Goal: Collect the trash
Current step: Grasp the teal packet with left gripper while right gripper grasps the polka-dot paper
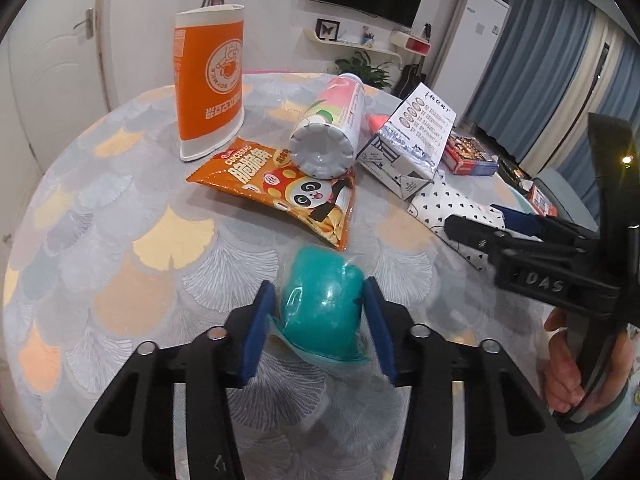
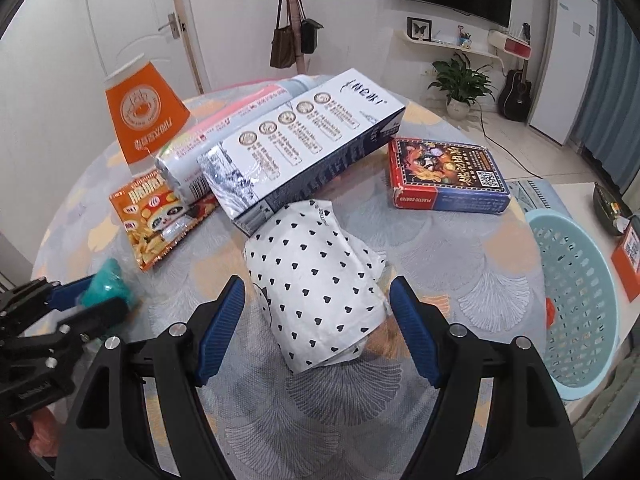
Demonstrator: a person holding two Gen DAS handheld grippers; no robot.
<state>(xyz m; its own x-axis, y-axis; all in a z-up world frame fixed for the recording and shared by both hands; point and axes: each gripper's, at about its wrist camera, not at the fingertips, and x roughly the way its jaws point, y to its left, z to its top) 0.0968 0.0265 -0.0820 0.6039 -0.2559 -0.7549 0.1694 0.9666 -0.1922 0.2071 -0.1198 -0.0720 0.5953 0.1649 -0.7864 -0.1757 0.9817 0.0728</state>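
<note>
From the left wrist we look close over the round table [image 1: 120, 240] toward the far wall; from the right wrist, further right, likewise. Both views share the orange cup [image 1: 210, 80] [image 2: 146, 120] and white carton [image 1: 404, 148] [image 2: 304, 136].

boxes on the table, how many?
2. The long white carton lies on its side mid-table, its end over the heart-print packet. The red-and-blue card box lies flat to its right, nearer the basket. More could hide behind the carton.
</note>
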